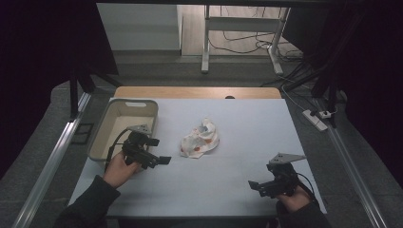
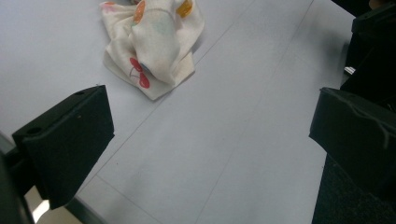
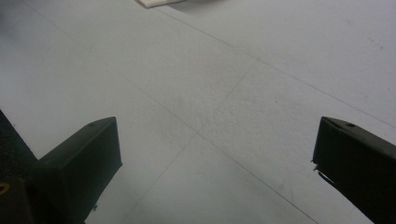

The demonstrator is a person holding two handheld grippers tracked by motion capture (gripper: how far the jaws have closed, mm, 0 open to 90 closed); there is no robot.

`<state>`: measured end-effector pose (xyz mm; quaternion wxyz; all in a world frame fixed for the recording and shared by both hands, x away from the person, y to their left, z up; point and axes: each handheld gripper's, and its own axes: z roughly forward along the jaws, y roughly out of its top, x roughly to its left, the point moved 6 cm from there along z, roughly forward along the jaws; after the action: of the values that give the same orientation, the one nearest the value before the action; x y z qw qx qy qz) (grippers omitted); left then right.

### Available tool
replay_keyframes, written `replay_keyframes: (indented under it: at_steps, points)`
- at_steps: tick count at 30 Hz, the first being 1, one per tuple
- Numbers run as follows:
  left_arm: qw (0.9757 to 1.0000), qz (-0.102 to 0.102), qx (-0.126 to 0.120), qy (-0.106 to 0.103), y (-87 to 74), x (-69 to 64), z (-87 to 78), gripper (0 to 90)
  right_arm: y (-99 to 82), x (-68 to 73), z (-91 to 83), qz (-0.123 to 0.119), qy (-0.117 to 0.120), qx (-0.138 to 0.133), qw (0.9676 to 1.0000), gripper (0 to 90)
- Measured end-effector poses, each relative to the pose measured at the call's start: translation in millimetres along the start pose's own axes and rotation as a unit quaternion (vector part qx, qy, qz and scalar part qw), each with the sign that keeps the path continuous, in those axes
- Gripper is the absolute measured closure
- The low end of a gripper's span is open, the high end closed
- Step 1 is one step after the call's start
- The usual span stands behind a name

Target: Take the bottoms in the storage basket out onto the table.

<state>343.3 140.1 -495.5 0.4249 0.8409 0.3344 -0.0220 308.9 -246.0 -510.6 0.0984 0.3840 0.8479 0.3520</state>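
A crumpled white cloth (image 1: 200,138) with red and orange fruit prints lies near the middle of the pale table; in the left gripper view the cloth (image 2: 154,44) sits ahead of the jaws. My left gripper (image 1: 158,151) is open, held just left of the cloth beside a tray, nothing between its jaws. My right gripper (image 1: 256,186) is open near the front right of the table, well away from the cloth, pointing left. In the right gripper view its jaws stand wide apart over bare table, with a corner of the cloth (image 3: 154,3) at the top edge.
A beige plastic tray (image 1: 110,124) stands at the left edge of the table, beside the left hand. A wooden strip (image 1: 197,92) runs along the table's far edge. Beyond are a desk frame, cables and a power strip (image 1: 316,119) on the floor.
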Motion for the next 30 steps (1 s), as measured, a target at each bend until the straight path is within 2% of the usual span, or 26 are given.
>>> replay_keyframes:
  at_steps: [30]
  points:
    - [0.9994, -0.026, -0.021, 0.012, -27.6, 2.1, -24.0, 0.0, -0.1, -0.2, 0.3, 0.001, 0.000, 0.001, 1.0000, 1.0]
